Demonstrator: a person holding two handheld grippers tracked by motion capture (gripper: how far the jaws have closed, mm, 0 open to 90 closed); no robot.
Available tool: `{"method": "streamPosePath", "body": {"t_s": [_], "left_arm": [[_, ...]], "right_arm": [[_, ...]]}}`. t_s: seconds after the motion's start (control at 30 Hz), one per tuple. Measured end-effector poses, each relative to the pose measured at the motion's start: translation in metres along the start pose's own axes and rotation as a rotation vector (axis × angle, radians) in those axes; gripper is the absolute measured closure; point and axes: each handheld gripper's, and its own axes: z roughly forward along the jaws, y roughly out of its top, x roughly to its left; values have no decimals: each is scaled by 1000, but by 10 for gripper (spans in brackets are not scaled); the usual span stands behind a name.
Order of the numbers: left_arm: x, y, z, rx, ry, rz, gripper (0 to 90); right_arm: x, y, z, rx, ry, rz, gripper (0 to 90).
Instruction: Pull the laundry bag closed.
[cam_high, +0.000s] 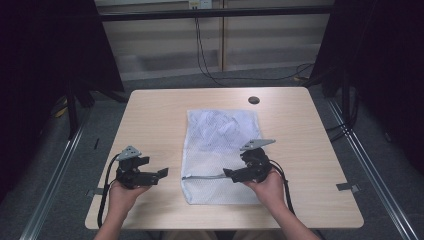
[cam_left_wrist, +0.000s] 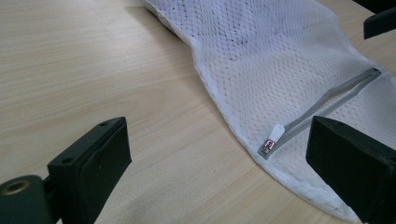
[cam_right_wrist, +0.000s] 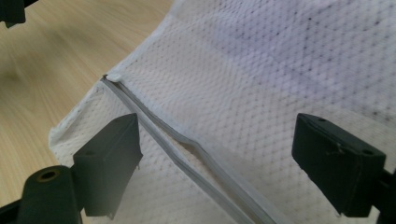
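Left gripper (cam_high: 161, 173): held above bare table (cam_high: 155, 120) left of the bag, jaws spread wide, holding nothing. White mesh laundry bag (cam_high: 222, 145): lying flat at the table's centre, dark items faintly visible inside; grey zipper (cam_high: 202, 176) across its near end, partly gaping, with the pull (cam_left_wrist: 275, 135) at its left end. Right gripper (cam_high: 229, 173): over the zipper's right portion, jaws wide apart, gripping nothing.

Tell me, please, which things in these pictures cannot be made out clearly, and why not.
- What lies inside the mesh bag: in all three views only dark, blurred patches show through the netting.
- Zipper: its far end is cut off by the bottom edge of the right gripper view.
- Small dark round thing near the table's far edge: too small in the high view to identify.
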Motion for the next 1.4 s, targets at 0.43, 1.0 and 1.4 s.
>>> {"method": "streamPosePath", "body": {"t_s": [0.43,1.0,1.4], "left_arm": [[2,1,-3,-8,2,-4,70],[1,2,-1,7,-12,9,70],[2,3,-2,-1,-5,4,69]], "right_arm": [[23,15,26,33,29,6,200],[42,22,57,79,121,52,343],[53,27,77,110,201,78,489]]}}
